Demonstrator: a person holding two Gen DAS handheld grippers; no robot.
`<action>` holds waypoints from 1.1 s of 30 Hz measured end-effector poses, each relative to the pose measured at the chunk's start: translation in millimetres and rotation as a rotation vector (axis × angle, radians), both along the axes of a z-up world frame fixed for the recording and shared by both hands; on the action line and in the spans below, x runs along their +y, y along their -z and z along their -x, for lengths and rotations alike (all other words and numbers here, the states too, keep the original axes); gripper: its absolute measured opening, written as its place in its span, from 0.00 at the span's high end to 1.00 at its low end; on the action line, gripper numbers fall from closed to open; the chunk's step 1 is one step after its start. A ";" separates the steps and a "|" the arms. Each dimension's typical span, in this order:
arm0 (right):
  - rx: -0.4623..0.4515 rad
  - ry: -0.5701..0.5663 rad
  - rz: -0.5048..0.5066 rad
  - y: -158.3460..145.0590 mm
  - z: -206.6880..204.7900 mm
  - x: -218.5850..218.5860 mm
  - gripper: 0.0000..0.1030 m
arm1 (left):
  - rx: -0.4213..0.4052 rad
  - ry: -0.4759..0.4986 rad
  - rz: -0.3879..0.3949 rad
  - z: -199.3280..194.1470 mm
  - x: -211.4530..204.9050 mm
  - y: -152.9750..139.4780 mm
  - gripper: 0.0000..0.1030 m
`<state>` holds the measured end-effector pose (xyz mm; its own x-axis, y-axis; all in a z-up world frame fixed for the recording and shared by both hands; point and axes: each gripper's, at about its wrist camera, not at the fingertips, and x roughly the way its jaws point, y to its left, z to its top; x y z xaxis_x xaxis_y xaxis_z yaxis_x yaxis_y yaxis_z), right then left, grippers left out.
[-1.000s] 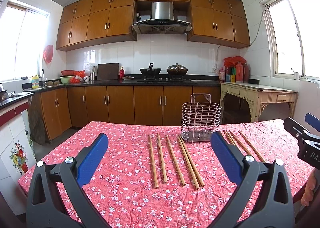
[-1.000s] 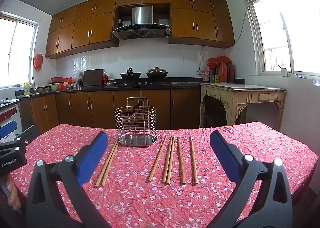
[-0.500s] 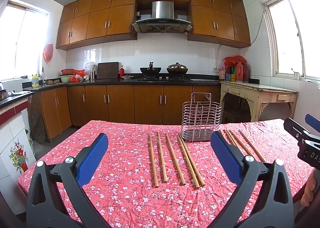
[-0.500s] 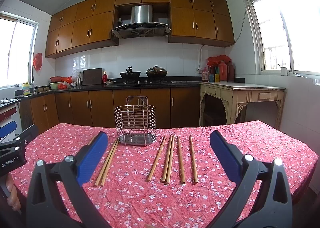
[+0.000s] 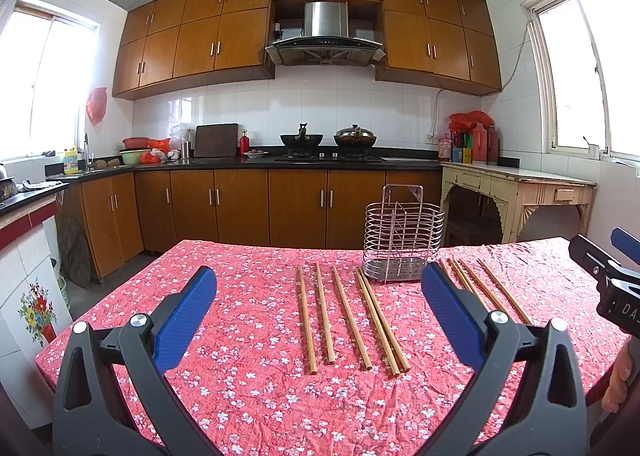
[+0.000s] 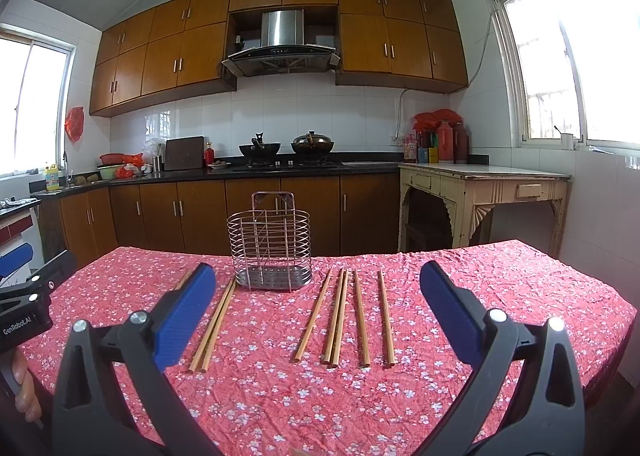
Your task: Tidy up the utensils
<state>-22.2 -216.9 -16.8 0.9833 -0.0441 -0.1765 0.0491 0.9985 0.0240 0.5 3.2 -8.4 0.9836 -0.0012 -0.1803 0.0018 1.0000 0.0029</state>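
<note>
Several wooden chopsticks lie side by side on the red floral tablecloth, left of an empty wire utensil holder. More chopsticks lie to its right. My left gripper hovers open above the near table, nothing between its blue pads. In the right wrist view the utensil holder stands at the far middle, with chopsticks right of it and a pair to its left. My right gripper is open and empty too.
Behind the table run wooden kitchen cabinets and a counter with a stove and two woks. A cream side table stands at the right wall. The other gripper and a hand show at the right edge.
Both grippers have drifted only slightly; the holder sits a little lower in the right wrist view. Nothing was grasped or moved.
</note>
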 end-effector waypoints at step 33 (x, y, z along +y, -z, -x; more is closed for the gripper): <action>0.424 0.167 -0.111 45.9 -108.5 -91.0 0.24 | 0.400 0.007 0.073 -102.5 46.3 45.7 0.02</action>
